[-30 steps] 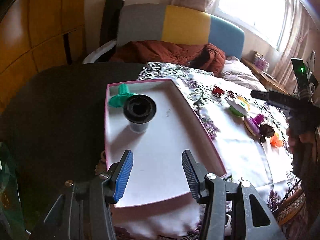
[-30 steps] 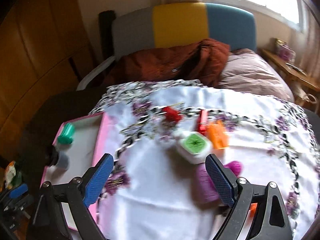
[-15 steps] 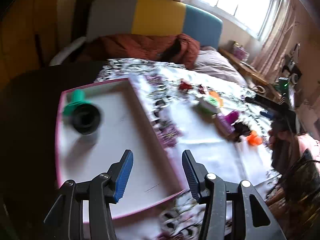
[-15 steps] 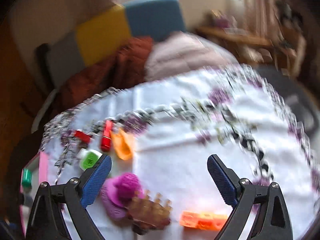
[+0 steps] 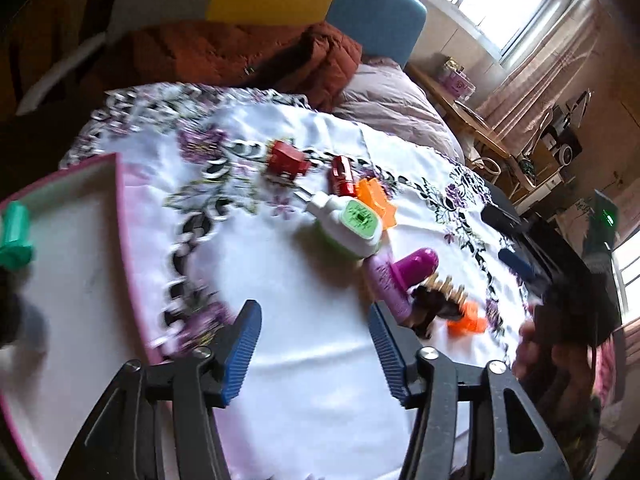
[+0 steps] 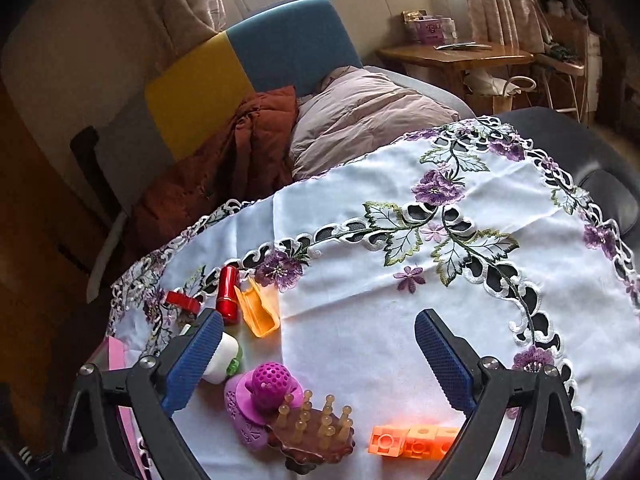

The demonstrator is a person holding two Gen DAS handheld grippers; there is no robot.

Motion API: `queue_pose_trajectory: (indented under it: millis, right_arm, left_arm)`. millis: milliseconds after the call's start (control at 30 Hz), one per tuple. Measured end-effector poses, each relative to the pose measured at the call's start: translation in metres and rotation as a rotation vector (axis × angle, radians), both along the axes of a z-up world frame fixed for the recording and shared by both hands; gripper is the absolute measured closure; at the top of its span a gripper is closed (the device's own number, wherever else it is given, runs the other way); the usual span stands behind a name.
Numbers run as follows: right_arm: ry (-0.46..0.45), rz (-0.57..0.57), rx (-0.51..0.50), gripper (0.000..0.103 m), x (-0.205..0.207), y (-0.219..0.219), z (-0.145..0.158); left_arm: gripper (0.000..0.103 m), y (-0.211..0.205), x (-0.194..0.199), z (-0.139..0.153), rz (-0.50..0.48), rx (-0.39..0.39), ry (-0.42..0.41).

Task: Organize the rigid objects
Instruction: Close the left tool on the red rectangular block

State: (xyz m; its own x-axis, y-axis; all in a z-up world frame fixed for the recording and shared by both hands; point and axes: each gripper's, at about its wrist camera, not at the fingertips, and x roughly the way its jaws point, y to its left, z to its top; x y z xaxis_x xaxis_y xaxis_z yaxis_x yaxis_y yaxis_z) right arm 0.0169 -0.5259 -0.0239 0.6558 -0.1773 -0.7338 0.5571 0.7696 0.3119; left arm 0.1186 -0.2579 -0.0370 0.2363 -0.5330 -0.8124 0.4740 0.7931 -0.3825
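A pink tray (image 5: 120, 208) at the left holds a green piece (image 5: 16, 236). On the white embroidered cloth lie a red block (image 5: 286, 158), a red cylinder (image 5: 342, 176), an orange piece (image 5: 376, 198), a white-and-green box (image 5: 352, 226), a purple brush (image 5: 400, 276), a brown studded comb (image 5: 436, 300) and orange bricks (image 6: 412, 442). My left gripper (image 5: 314, 350) hangs over bare cloth between tray and box, its jaws opening with nothing between them. My right gripper (image 6: 318, 356) stands open over bare cloth, with the comb (image 6: 312, 432) and brush (image 6: 264, 396) just below it.
Behind the table stands a grey, yellow and blue chair (image 6: 256, 60) with a rust-red jacket (image 6: 240, 152) and a pale cushion (image 6: 360, 112). A wooden side table (image 6: 452, 54) is at the back right. The dark table edge (image 6: 592, 148) shows past the cloth.
The left gripper has swung right, from over the tray to the cloth near the toys, and its jaws stand wider. The right gripper swung right and rolled early on, then stayed put.
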Motion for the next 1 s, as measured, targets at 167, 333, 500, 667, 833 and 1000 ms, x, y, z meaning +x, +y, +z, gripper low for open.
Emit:
queue_pose_trajectory:
  millis: [167,333,500,667,833,1000]
  right_arm:
    - [-0.012,0.009,0.028,0.005,-0.001,-0.001,0.001]
    - [-0.021,0.021,0.061,0.005,0.000,-0.003,0.000]
    - [-0.024,0.027,0.099,0.005,0.001,-0.005,-0.002]
    - [-0.024,0.034,0.120,0.005,0.003,-0.006,-0.004]
    - [-0.018,0.041,0.128,0.005,0.004,-0.006,-0.005]
    - [-0.011,0.039,0.123,0.005,0.006,-0.006,-0.006]
  left_arm:
    - [0.044,-0.021,0.036,-0.014,0.077,-0.028,0.071]
    - [0.044,-0.041,0.073,-0.011,0.085,0.051,-0.027]
    - [0.029,-0.072,0.093,-0.017,-0.038,0.177,-0.167]
    - [0.024,-0.097,0.107,-0.029,-0.129,0.245,-0.213]
    - [0.025,-0.110,0.123,-0.042,-0.153,0.265,-0.202]
    - [0.056,-0.115,0.126,-0.054,-0.191,0.258,-0.175]
